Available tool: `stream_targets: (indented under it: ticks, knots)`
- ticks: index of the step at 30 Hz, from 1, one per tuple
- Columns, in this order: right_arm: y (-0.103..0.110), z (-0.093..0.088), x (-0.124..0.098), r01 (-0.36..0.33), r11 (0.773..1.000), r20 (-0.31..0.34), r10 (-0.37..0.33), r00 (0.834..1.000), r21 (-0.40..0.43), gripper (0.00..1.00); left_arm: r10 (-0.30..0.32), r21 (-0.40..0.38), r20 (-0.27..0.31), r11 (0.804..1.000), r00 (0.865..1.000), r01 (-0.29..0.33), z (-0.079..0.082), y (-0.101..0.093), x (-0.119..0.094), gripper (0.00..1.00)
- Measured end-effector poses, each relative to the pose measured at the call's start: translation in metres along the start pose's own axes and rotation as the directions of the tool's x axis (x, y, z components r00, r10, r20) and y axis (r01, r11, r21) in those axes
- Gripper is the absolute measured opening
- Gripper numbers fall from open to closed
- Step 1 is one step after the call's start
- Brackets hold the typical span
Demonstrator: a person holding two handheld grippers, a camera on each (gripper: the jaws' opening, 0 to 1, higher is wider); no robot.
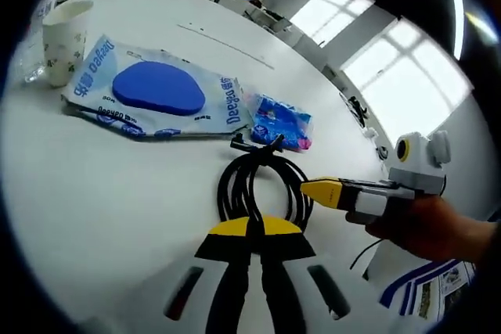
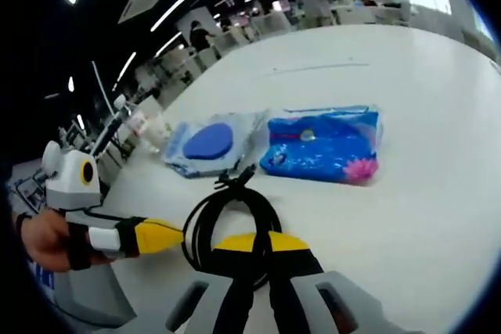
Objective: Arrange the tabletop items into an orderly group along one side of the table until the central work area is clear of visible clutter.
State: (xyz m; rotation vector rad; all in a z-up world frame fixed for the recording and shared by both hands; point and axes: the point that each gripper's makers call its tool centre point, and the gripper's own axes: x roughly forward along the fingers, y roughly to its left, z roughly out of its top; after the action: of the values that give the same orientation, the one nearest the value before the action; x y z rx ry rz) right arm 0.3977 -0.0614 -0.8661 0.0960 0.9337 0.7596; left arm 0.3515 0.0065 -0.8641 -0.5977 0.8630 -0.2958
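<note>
Spreading across both views, a white round table [image 1: 94, 209] carries everything. On it, in the left gripper view, lies a big wipes pack [image 1: 156, 91] with a blue oval lid, and a paper cup [image 1: 64, 41] stands just beside its far-left end. A smaller blue tissue pack [image 1: 282, 121] lies just beside the wipes pack's other end; in the right gripper view the same tissue pack [image 2: 325, 145] sits close, with the wipes pack [image 2: 210, 143] to its left. Nearer the cameras a coiled black cable [image 1: 262, 185] lies flat on the table, its tied end pointing toward the packs; the right gripper view shows the coil [image 2: 231, 220] just before the yellow tips.

The left gripper [image 1: 254, 228] has its fingers pressed together with nothing between them, tips at the near edge of the coil. The right gripper [image 2: 262, 244] is likewise clenched and empty, tips at the coil's near rim. Seen from the left gripper view, the right gripper's yellow tip reaches the coil's side, held by a hand [image 1: 427, 228]. At the lower right edge lies some printed paper [image 1: 427, 287].
</note>
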Motion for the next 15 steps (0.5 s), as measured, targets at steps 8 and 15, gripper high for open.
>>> stream_targets:
  ticks: [8,15]
  knots:
    - [-0.006,0.000,0.010,0.008,0.999,-0.025,-0.007,1.000,0.034,0.01,0.011,-0.003,-0.005,1.000,1.000,-0.011,0.003,0.003,0.003,0.00]
    - [-0.012,0.002,0.010,0.024,1.000,-0.024,-0.023,0.999,0.018,0.01,0.015,0.031,-0.011,0.999,1.000,-0.015,0.004,0.007,-0.002,0.00]
